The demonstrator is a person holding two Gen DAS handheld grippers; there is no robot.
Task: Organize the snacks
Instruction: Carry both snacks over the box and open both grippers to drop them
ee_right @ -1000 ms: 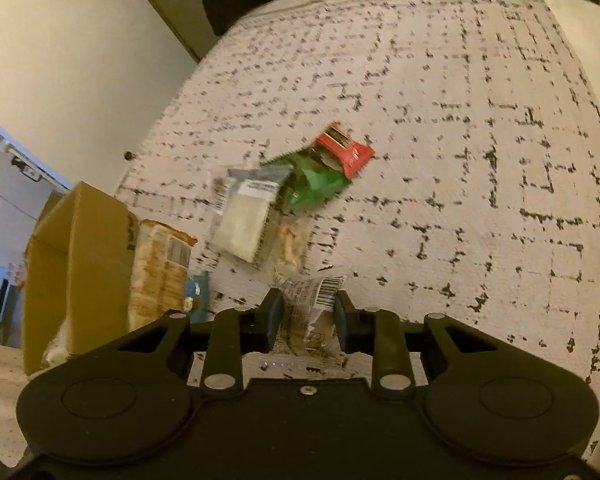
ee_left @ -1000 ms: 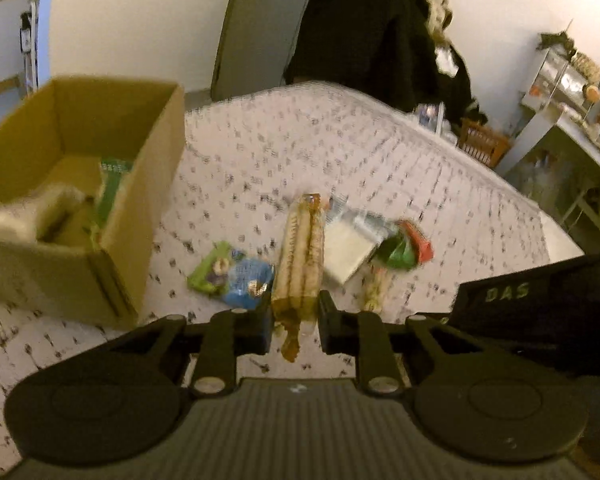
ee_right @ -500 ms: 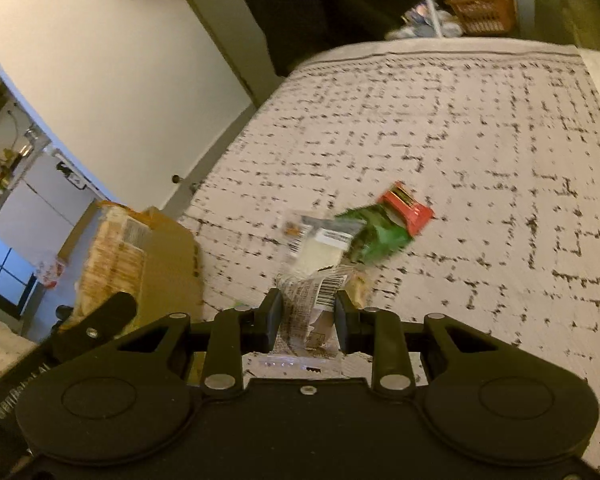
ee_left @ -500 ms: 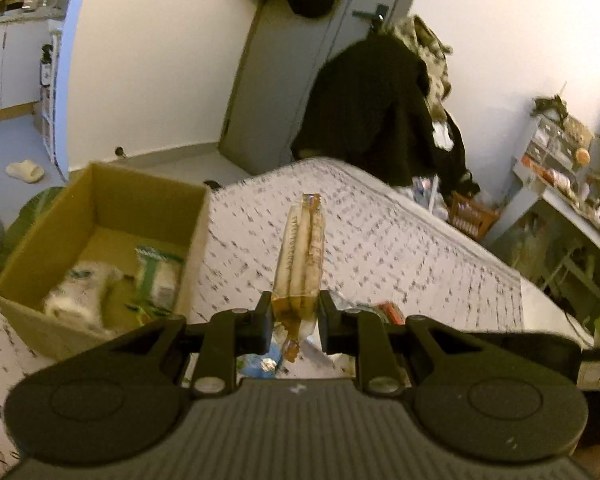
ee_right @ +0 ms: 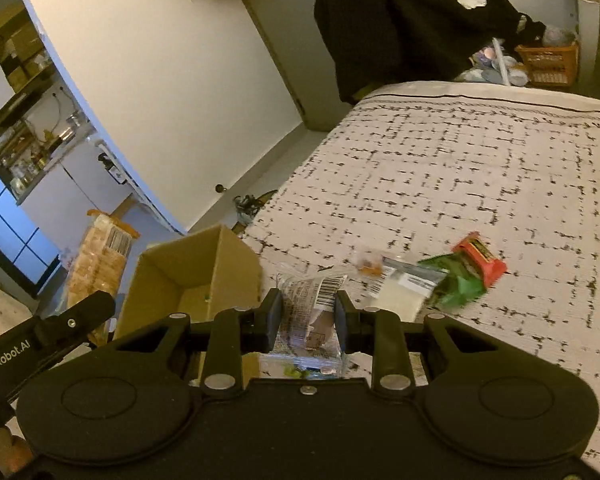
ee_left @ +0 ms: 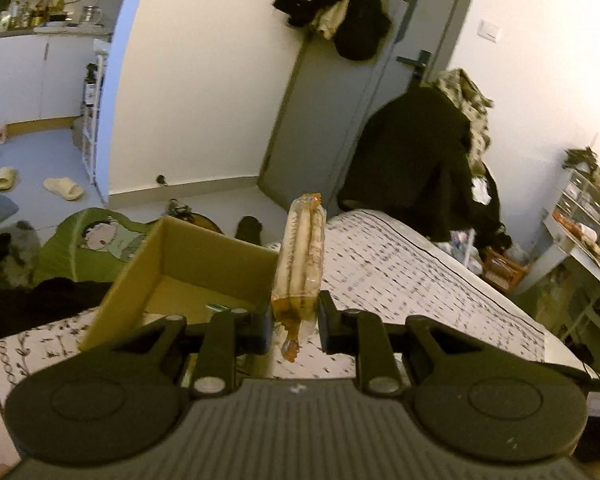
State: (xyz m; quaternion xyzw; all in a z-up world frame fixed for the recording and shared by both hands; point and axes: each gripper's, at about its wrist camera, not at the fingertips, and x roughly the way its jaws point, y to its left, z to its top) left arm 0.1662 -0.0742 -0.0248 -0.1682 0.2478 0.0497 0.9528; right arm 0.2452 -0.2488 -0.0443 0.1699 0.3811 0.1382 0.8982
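Observation:
My left gripper (ee_left: 294, 326) is shut on a long clear pack of biscuits (ee_left: 302, 256), held upright in the air just right of the open cardboard box (ee_left: 188, 268) on the bed. The pack also shows in the right wrist view (ee_right: 98, 266), left of the box (ee_right: 196, 276). My right gripper (ee_right: 306, 320) is shut on a clear snack packet with a barcode (ee_right: 310, 310), lifted near the box's right wall. Loose snacks lie on the bedspread: a white packet (ee_right: 400, 292), a green packet (ee_right: 456, 284) and a red packet (ee_right: 480, 258).
The bed has a white cover with black dashes (ee_right: 480, 168). A dark coat hangs over something at the bed's far end (ee_left: 420, 168). A grey door (ee_left: 340, 112) stands behind. A desk with clutter (ee_left: 588, 240) is at the right. A green cushion (ee_left: 88, 240) lies beside the box.
Both grippers have risen from the bed with their packets and moved left toward the box. The cameras have tilted up, so more of the room shows.

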